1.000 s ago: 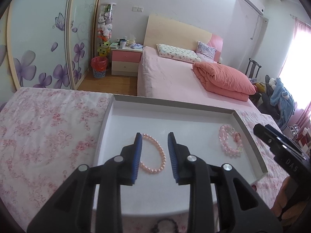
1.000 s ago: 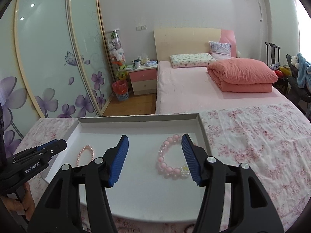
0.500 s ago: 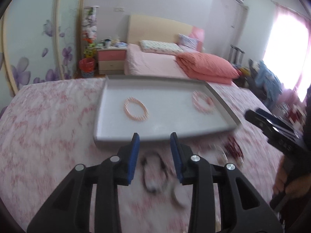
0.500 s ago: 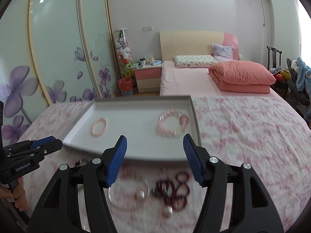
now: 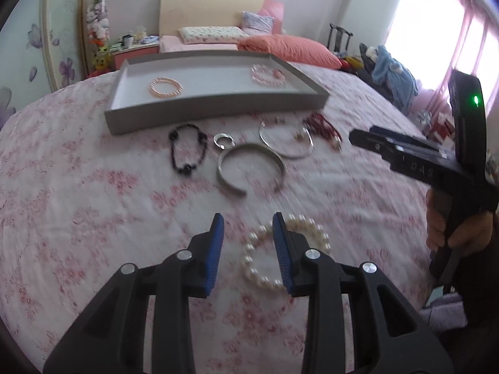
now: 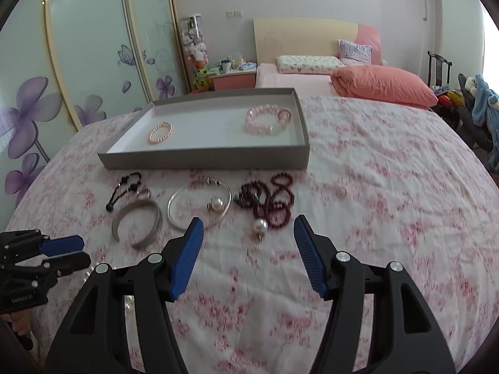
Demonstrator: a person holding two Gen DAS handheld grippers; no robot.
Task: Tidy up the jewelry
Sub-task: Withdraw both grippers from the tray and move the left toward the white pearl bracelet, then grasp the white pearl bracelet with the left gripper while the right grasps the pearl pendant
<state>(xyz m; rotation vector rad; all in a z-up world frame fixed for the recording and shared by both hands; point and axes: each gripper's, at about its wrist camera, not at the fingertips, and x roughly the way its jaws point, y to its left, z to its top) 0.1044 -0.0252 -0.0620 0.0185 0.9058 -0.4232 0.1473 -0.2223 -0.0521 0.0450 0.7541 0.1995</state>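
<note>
Floral bedspread carries a grey tray at 12 o'clock, holding a peach bracelet and a pink bracelet. Left gripper, jaws narrow and empty, hovers over white pearls; right gripper gapes wide, empty.

left gripper jaws apart over white pearl bracelet; grey tray beyond w/ two pink bracelets.
</note>
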